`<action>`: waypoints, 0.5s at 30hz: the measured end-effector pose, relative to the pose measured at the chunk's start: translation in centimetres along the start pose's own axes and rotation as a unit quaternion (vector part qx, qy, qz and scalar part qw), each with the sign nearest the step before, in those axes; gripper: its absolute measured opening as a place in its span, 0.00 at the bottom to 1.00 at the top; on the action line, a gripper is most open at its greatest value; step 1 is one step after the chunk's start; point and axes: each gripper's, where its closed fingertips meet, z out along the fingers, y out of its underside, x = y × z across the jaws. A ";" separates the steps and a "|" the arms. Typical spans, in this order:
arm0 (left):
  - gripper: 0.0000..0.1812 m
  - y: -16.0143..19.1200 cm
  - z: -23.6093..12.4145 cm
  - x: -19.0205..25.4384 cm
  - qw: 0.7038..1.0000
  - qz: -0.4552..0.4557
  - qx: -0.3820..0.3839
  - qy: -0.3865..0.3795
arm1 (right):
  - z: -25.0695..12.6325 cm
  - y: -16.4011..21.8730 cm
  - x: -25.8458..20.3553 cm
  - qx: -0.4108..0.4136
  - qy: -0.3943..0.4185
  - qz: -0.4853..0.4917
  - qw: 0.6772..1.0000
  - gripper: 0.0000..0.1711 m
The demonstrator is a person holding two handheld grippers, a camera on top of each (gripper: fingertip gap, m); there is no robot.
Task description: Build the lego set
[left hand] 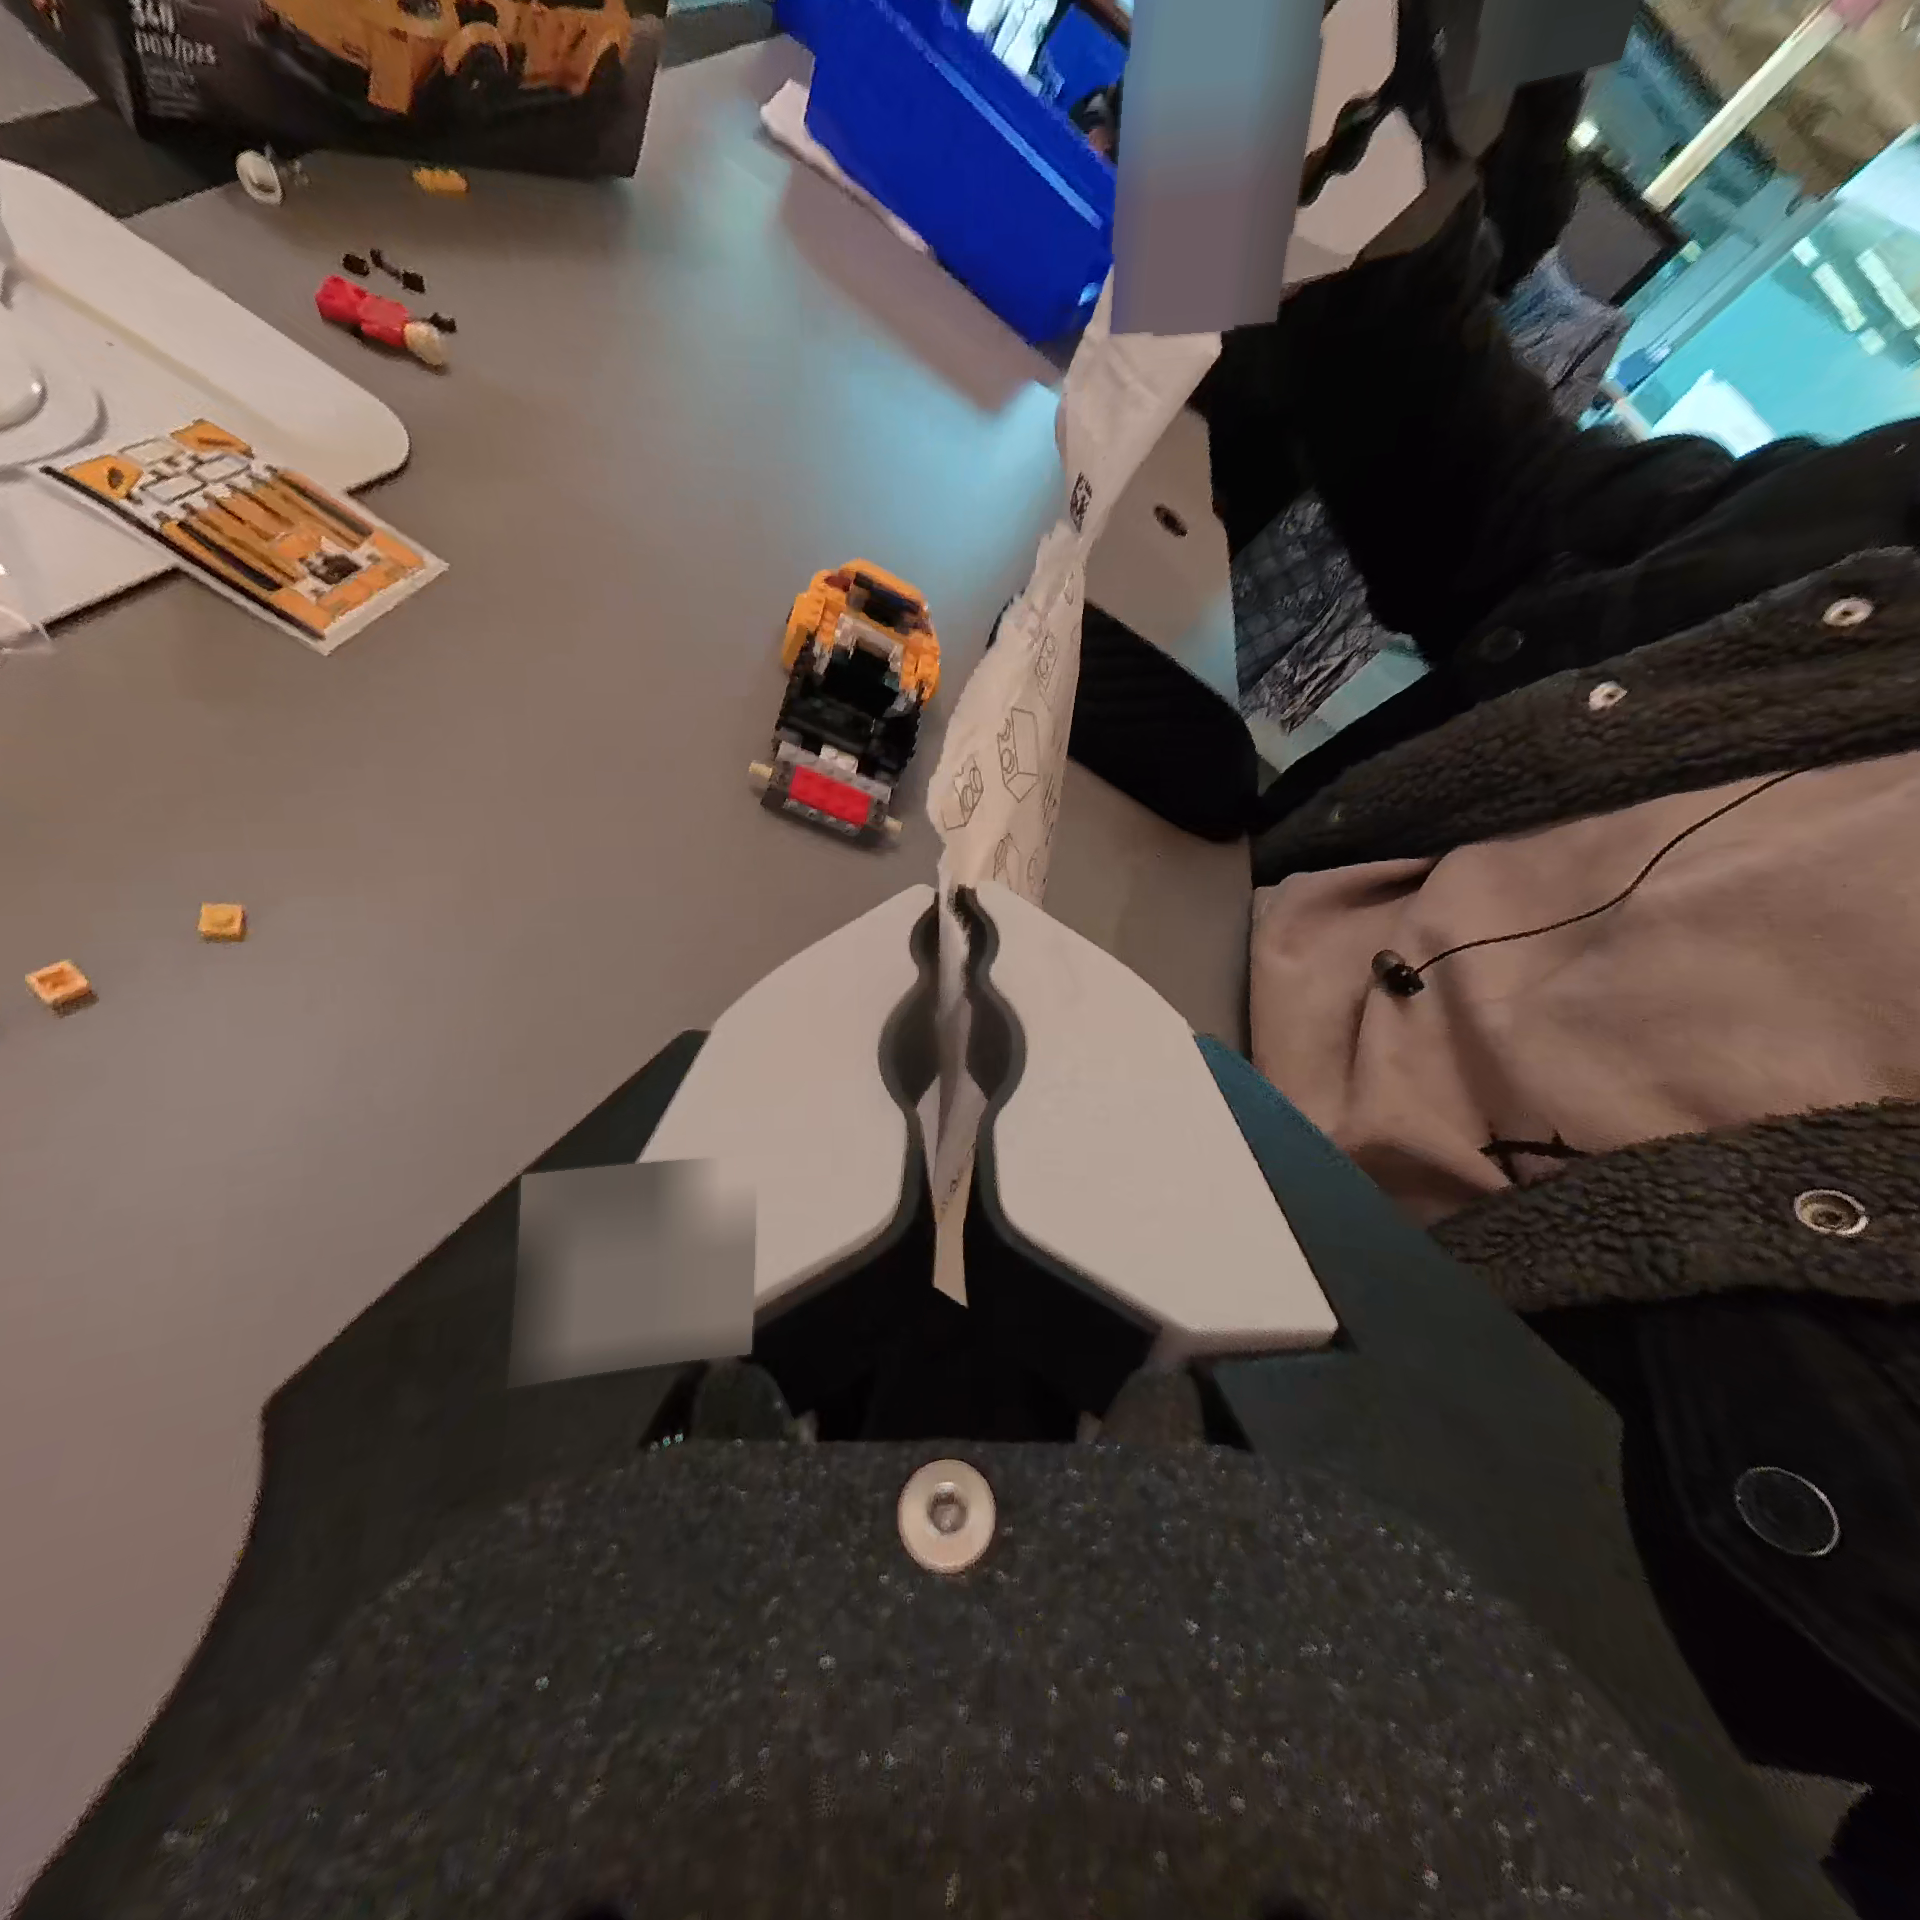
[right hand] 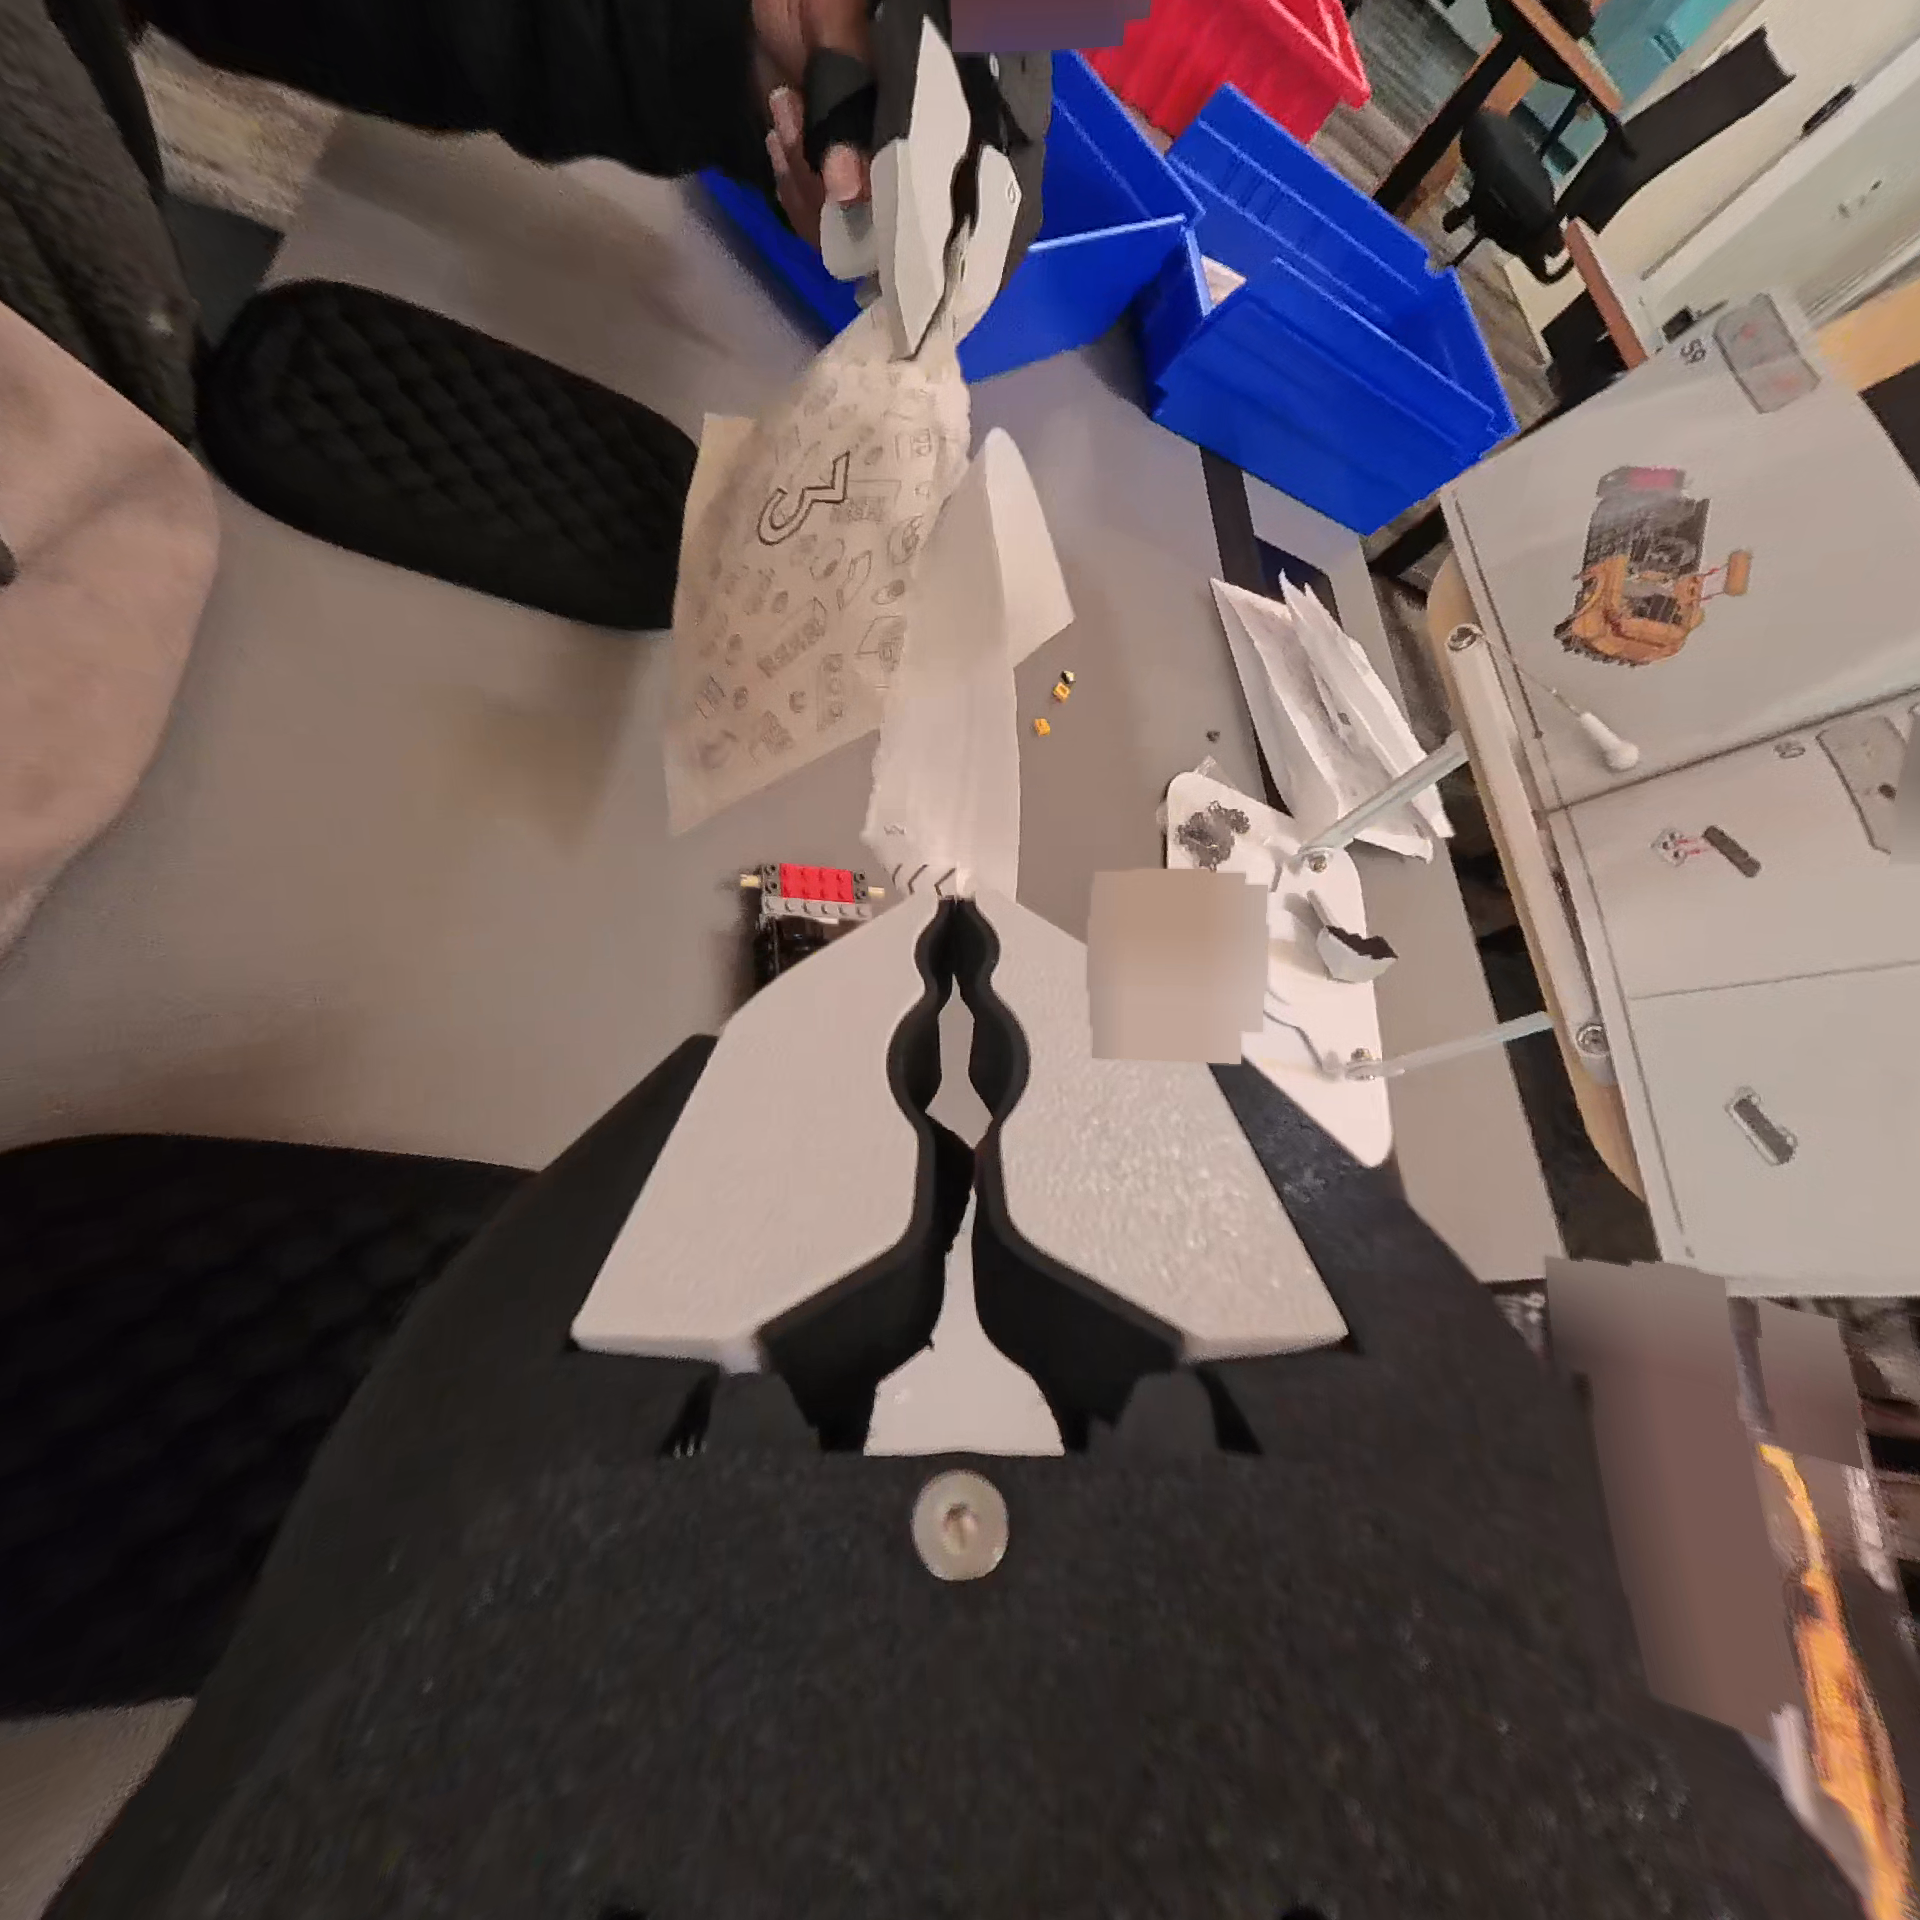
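A white paper parts bag [left hand: 1023, 707] printed with brick outlines is stretched in the air between both grippers. My left gripper [left hand: 956, 899] is shut on one end of it. My right gripper [right hand: 954, 906] is shut on a torn flap of the bag [right hand: 790, 603]. The left gripper also shows at the top of the right wrist view [right hand: 935, 312], pinching the bag's far end. A partly built yellow and black car [left hand: 847, 696] with a red plate at one end sits on the grey table below the bag. In the right wrist view the car [right hand: 816, 883] is mostly hidden behind my fingers.
Two small orange tiles [left hand: 221, 922] lie at the left. A sticker sheet [left hand: 249, 530], red pieces [left hand: 374, 317] and the set box [left hand: 395, 83] lie farther back. Blue bins [right hand: 1320, 343] stand beyond. An instruction booklet [right hand: 1631, 582] rests on a stand. A person's coat [left hand: 1610, 935] is at the right. One gripper's finger ends stand about 25 cm off the other's. The car [right hand: 816, 883] is about 20 cm from both grippers' fingertips. It turns up in the left wrist view [left hand: 834, 794] as well.
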 end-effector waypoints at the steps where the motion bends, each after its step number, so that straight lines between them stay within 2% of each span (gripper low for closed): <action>1: 0.01 0.0 -0.1 -0.5 1.000 -0.003 0.003 -0.011 | -0.3 0.2 0.1 0.005 -0.004 0.015 1.000 0.00; 5: 0.01 0.7 -2.5 -2.3 0.998 -0.017 0.034 -0.042 | -3.5 2.5 1.6 -0.003 0.030 0.056 0.998 0.00; 11: 0.00 2.7 -3.4 -3.9 0.996 -0.025 0.031 -0.082 | -8.5 5.3 4.2 0.013 0.100 0.109 0.989 0.00; 15: 0.01 3.1 -3.3 -4.5 0.995 -0.020 0.040 -0.094 | -11.3 8.5 5.7 -0.014 0.157 0.138 0.978 0.00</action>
